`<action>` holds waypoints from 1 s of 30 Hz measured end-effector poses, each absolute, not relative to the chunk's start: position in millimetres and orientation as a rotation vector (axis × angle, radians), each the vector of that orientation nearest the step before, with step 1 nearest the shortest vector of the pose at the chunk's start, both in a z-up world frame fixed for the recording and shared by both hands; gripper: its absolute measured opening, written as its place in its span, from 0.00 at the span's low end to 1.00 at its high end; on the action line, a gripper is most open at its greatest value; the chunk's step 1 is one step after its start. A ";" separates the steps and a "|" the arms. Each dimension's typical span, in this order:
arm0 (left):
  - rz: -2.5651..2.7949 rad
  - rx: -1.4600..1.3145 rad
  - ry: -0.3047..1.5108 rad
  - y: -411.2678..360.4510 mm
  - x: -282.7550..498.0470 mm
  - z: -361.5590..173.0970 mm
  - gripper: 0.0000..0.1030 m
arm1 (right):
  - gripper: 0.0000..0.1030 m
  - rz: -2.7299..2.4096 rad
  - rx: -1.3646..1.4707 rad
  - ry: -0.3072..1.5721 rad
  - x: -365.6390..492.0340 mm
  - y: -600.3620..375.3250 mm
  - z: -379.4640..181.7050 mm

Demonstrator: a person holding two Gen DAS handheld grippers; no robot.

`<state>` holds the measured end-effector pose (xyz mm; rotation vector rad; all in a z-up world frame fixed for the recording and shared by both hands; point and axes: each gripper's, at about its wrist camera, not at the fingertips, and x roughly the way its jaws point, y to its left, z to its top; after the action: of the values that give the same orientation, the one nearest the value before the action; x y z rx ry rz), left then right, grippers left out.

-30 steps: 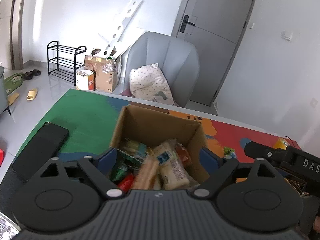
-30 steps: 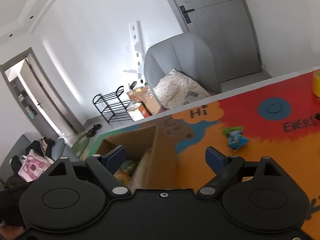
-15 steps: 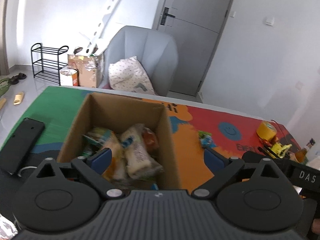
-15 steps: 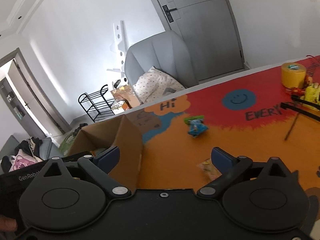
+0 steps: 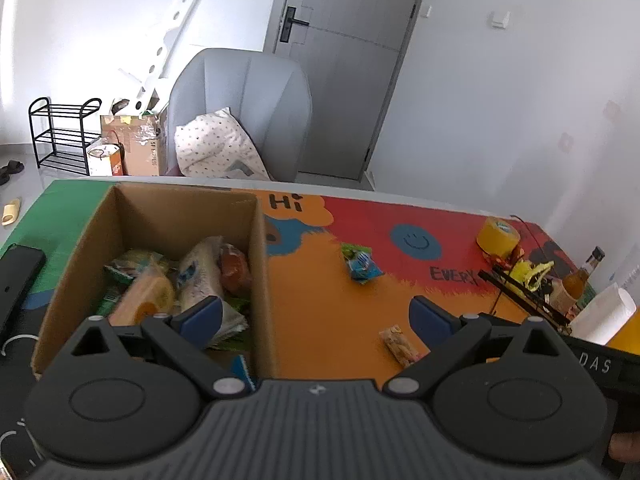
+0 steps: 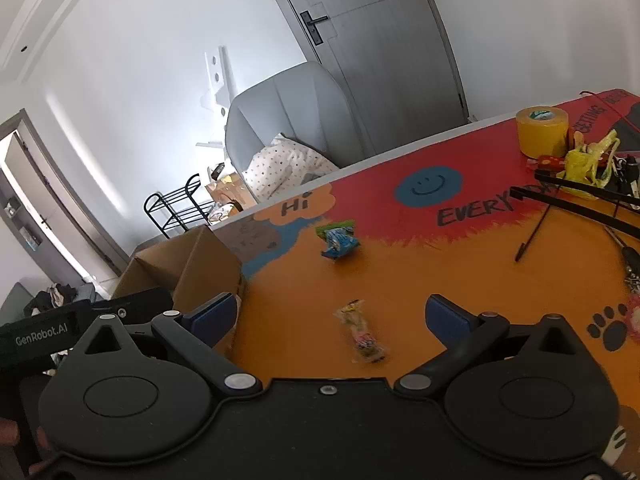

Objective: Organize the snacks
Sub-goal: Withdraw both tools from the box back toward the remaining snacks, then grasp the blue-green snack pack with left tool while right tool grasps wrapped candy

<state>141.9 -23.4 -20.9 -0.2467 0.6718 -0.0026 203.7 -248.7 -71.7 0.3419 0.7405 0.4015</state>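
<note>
Right claw [image 6: 328, 316] gapes wide and empty, the small snack packet [image 6: 362, 336] lying lower centre between its fingers, long axis running away; left claw [image 5: 316, 316], equally wide, hangs beside the cardboard box [image 5: 256, 240].

A grey armchair [image 5: 244, 108] with a dotted pillow [image 5: 218, 152] stands beyond the tabletop [image 5: 332, 320], before a grey door [image 5: 344, 68]. A black shoe rack [image 5: 60, 132] stands by the wall. A yellow tape roll [image 6: 542, 130], a bottle [image 5: 576, 280] and a black phone [image 5: 14, 280] lie on the tabletop.
</note>
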 end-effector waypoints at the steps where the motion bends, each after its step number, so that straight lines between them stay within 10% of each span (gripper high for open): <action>1: -0.009 -0.247 0.675 -25.7 142.7 -21.7 0.96 | 1.00 0.401 0.339 0.742 203.6 -250.6 -72.9; 12: -0.049 -0.229 0.691 -49.3 151.6 -30.6 0.96 | 0.98 0.402 0.332 0.775 205.0 -269.1 -96.6; 18: -0.066 -0.234 0.700 -58.3 159.3 -36.5 0.93 | 0.80 0.435 0.327 0.822 213.2 -268.1 -114.1; 30: -0.078 -0.212 0.769 -71.9 178.9 -58.5 0.58 | 0.57 0.490 0.292 0.879 238.7 -238.5 -135.6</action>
<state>178.9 -71.9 -58.5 -0.2117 0.7689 -0.0778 238.7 -238.5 -135.6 0.2922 0.8787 0.4901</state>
